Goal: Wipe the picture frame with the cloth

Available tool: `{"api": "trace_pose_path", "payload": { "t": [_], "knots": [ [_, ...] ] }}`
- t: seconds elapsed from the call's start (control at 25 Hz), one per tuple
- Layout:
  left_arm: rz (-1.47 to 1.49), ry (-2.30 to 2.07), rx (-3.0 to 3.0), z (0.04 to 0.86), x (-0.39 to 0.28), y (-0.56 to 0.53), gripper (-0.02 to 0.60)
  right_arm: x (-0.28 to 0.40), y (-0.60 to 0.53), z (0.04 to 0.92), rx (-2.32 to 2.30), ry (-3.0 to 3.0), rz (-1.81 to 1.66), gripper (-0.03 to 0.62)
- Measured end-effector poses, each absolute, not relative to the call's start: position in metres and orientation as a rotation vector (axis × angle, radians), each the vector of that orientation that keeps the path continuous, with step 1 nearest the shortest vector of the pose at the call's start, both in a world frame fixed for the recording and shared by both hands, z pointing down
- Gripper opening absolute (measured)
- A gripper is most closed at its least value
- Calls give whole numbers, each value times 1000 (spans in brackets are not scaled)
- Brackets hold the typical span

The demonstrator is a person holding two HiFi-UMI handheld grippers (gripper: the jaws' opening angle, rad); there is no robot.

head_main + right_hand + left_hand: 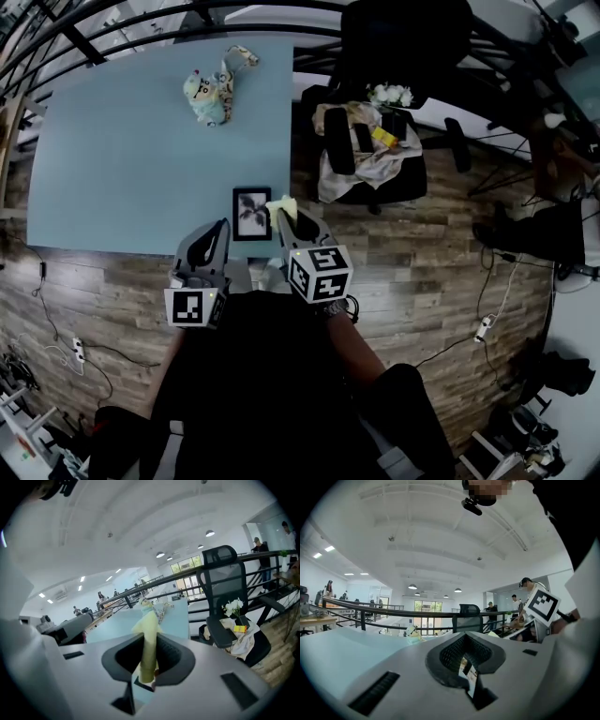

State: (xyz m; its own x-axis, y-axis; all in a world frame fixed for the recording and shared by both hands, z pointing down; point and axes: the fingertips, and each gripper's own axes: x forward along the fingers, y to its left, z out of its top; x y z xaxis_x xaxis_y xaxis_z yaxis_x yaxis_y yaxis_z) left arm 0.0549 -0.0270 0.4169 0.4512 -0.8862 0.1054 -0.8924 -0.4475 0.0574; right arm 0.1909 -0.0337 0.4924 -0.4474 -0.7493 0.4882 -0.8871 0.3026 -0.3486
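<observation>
1. Right gripper (149, 663): jaws clamped on a pale yellow folded cloth (148, 634).
2. Left gripper (467, 668): jaws pressed together, holding nothing identifiable.
3. Black rectangular picture frame (251, 214): lies between the grippers, cloth just beside its right edge.
4. Judgement: wiping not yet begun. Next, bring the cloth onto the frame.

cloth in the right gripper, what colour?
Pale yellow. The cloth shows best in the right gripper view.

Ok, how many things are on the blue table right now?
2. A plush toy lies toward the far side; the picture frame is at the near edge. The left gripper and right gripper cover part of that edge, so something small may be hidden.
</observation>
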Motion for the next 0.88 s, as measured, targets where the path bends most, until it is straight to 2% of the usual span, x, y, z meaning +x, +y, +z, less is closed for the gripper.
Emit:
{"api": "trace_pose_path", "payload": {
  "t": [0.44,0.88],
  "knots": [
    [45,-1672,2535,396,35,-21,-3,180,-19,374,1590,-2610,661,58],
    [-47,-1715,2529,374,29,-12,-3,182,-1,353,1731,-2649,435,58]
  ]
}}
